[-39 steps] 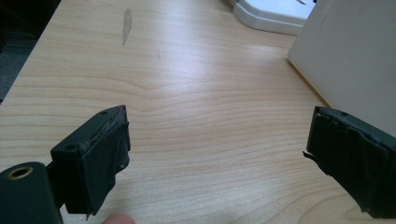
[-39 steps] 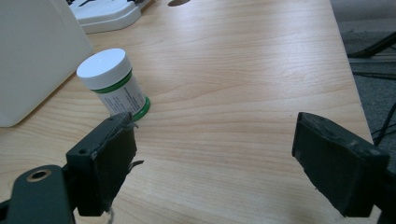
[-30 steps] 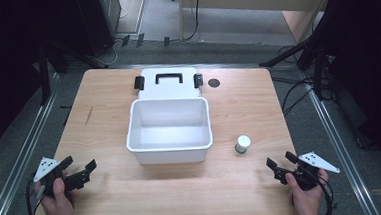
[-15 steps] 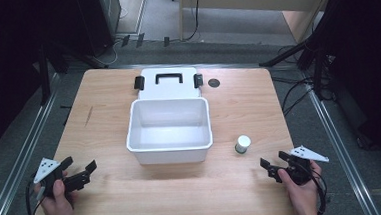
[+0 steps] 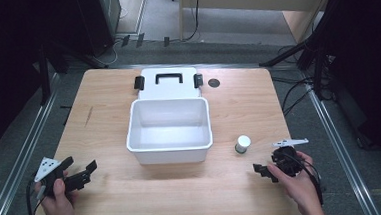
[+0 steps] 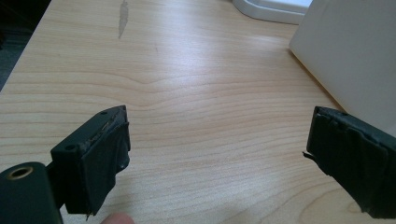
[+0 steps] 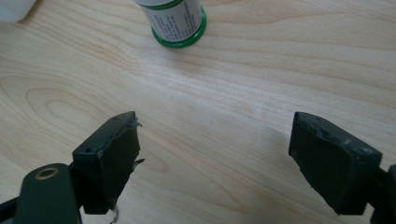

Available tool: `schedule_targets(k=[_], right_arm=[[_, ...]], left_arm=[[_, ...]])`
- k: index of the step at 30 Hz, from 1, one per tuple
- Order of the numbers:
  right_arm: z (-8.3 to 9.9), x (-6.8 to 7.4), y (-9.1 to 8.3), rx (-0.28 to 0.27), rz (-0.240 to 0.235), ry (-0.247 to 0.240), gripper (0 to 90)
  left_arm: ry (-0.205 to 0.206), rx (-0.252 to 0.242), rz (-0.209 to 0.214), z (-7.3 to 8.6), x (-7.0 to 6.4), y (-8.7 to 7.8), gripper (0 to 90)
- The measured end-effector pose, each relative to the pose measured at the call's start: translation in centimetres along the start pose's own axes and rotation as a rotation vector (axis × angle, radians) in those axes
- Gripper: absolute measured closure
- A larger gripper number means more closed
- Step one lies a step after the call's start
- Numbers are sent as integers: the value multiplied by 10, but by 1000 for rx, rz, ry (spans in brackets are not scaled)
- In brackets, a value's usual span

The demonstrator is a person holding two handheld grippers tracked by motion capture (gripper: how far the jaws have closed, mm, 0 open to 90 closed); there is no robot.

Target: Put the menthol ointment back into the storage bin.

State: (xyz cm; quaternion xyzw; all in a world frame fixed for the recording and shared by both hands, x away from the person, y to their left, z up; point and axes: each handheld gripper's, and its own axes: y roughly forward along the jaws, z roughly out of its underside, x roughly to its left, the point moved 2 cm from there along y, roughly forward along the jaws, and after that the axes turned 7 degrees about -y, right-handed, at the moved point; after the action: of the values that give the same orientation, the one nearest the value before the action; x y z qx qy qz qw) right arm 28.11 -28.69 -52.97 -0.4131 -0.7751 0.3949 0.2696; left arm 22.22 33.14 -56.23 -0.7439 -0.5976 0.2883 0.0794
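A white open bin [image 5: 135, 141] stands in the middle of the wooden table, nothing showing inside it. Its lid [image 5: 169, 91], with a black handle and two black latches, lies flat just behind it. A small bottle [image 5: 242, 144] with a white cap stands to the right of the bin; in the right gripper view the bottle [image 7: 177, 21] has a green base and sits just ahead of the jaws. My right gripper [image 5: 264, 165] [image 7: 215, 128] is open over bare wood. Near the front left corner, my left gripper [image 5: 83, 165] [image 6: 219, 126] is open, with the bin wall [image 6: 355, 56] at its right.
A small black round disc [image 5: 213, 83] sits in the table top right of the lid. A dark scratch [image 6: 123, 16] marks the wood on the left side. Metal rails and cables run along the floor on both sides of the table.
My right gripper has moved left along the front of the table and turned toward the bottle. The left gripper has barely shifted.
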Motion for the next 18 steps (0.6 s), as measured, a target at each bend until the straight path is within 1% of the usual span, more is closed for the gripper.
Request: schedule_targets(k=[2,3,4,5,6,8,9,10,11,12,14,16,17,18], right_arm=[[-6,2,-1,46,10,-12,167],[-10,4,-2,70,10,-26,167],[-13,5,-4,85,12,-30,167],[-18,6,-5,121,0,-40,167],[-18,6,-5,121,0,-40,167],[-25,8,-7,158,-2,-52,172],[-30,9,-7,190,3,-58,177],[-30,9,-7,190,3,-58,177],[-37,10,-8,217,5,-75,180],[-37,10,-8,217,5,-75,180],[-43,13,-8,248,6,-92,179],[-49,15,-8,274,21,-113,179],[-55,17,-8,299,29,-132,178],[-55,17,-8,299,29,-132,178]], left_arm=[[-6,-3,4,0,1,0,68],[-9,-5,4,0,1,0,68],[-11,-5,2,0,1,0,68],[-14,-6,1,0,1,0,68],[-15,-5,1,0,1,0,68],[-18,-5,0,0,2,0,68],[-19,-5,0,0,2,0,68],[-21,-5,0,0,2,0,68],[-21,-5,0,0,2,0,68],[-21,-5,0,0,2,0,68],[-21,-5,-1,0,2,0,68],[-21,-5,-1,0,2,0,67],[-21,-4,0,0,2,0,68],[-22,-4,-1,0,2,0,68]])
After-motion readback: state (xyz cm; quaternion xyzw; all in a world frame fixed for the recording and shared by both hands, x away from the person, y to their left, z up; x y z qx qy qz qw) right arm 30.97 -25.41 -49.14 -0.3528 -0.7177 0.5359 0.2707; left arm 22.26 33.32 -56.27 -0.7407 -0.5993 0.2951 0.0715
